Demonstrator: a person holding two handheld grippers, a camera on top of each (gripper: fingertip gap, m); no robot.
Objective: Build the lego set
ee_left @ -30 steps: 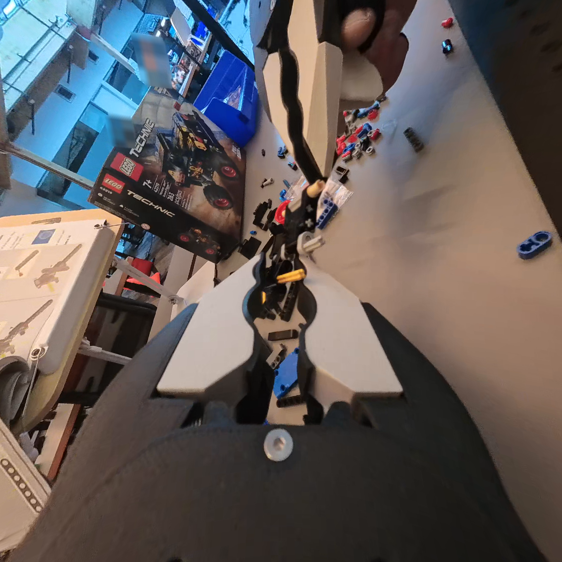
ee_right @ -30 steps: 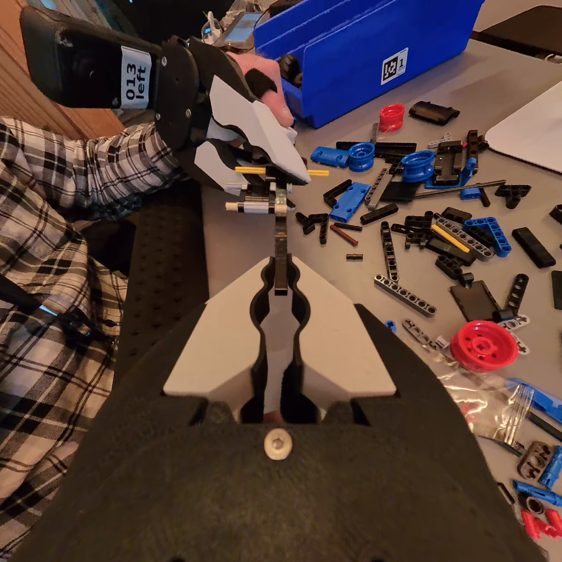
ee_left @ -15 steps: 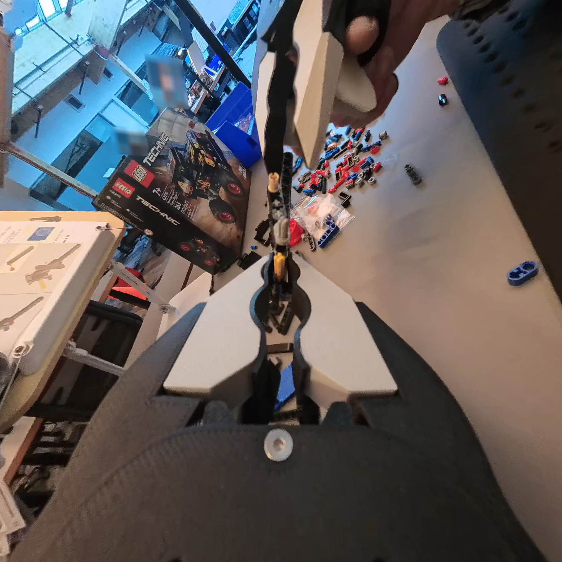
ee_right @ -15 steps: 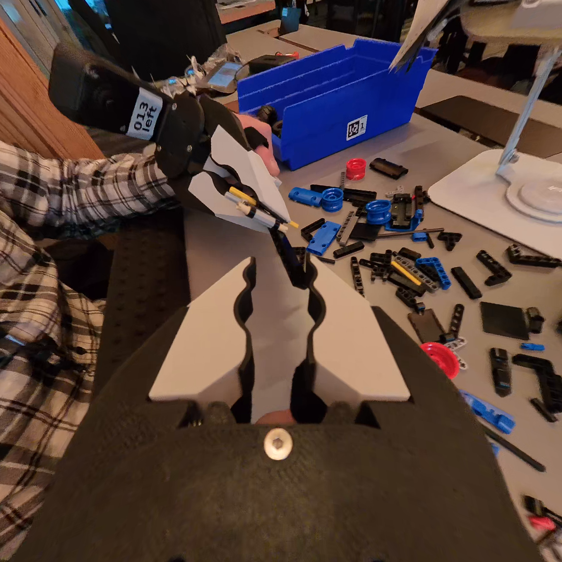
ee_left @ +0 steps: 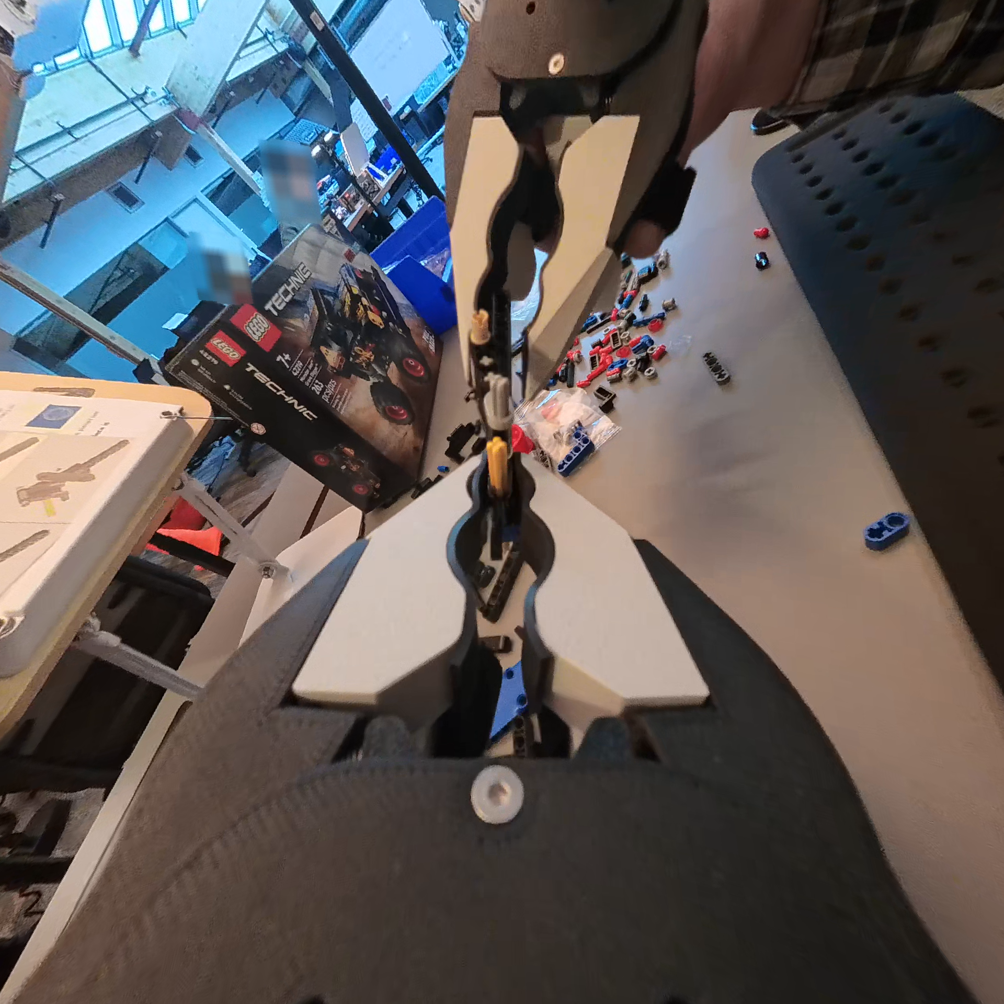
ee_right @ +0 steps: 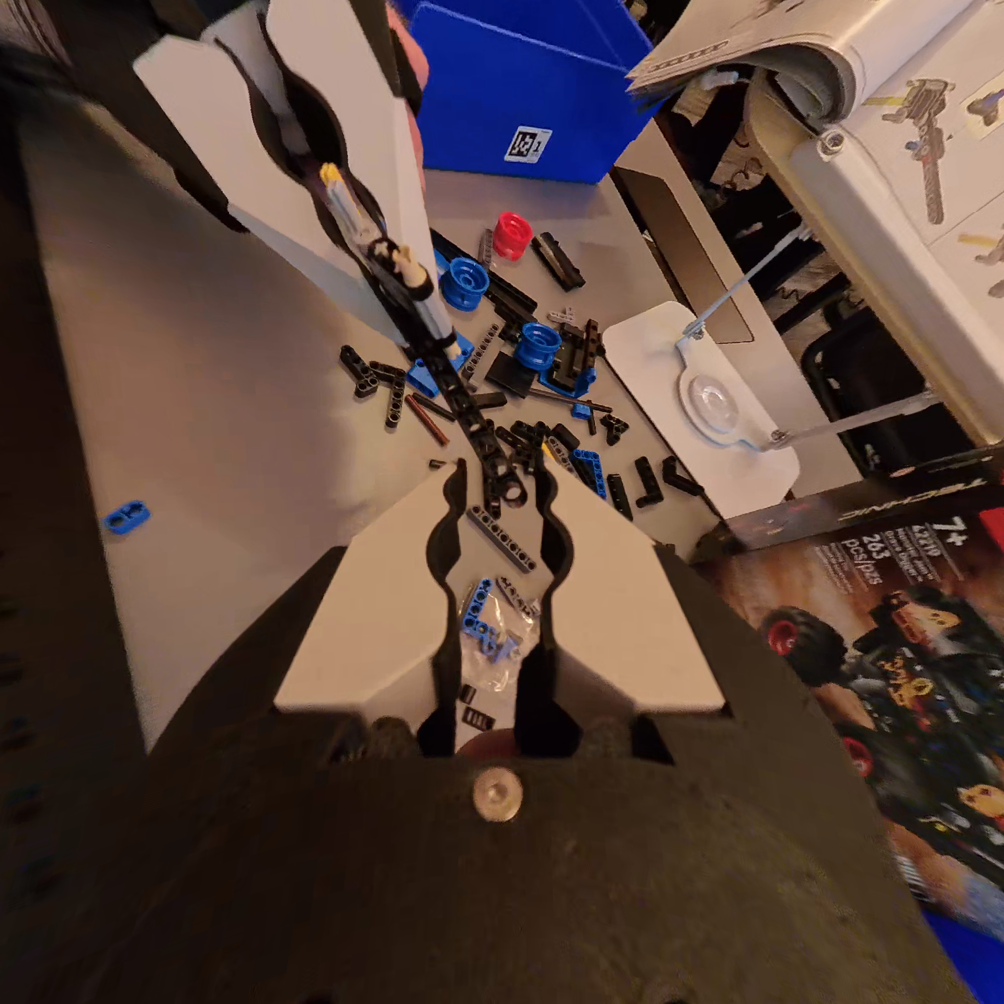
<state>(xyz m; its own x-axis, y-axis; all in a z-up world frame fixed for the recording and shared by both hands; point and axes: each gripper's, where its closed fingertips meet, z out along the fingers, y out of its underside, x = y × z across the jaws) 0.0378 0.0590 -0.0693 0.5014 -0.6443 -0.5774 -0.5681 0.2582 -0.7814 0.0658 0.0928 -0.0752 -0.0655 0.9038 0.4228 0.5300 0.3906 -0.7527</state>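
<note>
A partly built assembly [ee_left: 497, 391] is a long black beam with a yellow axle and white and grey pins. My left gripper [ee_left: 497, 475] is shut on its yellow-axle end and holds it above the table. The right wrist view shows the same grasp [ee_right: 413, 293], with the beam [ee_right: 467, 418] running towards my right gripper [ee_right: 500, 472]. My right gripper is open. The beam's free end lies between its fingertips with a gap on each side. In the left wrist view my right gripper [ee_left: 502, 369] hangs from above, its fingers spread around the beam.
Loose black, blue and red parts [ee_right: 543, 369] are scattered on the grey table [ee_right: 217, 434]. A blue bin [ee_right: 521, 108], the set's box [ee_right: 869, 625], the booklet stand's white base [ee_right: 706, 391] and a black perforated mat [ee_left: 896, 271] surround them. A small blue beam [ee_left: 886, 529] lies alone. My right fingertips sit around 5 centimetres from my left ones.
My left gripper has closed on the assembly. My right gripper, earlier shut on the black beam, has let go and opened. Both grippers have swung round, the right now above the left.
</note>
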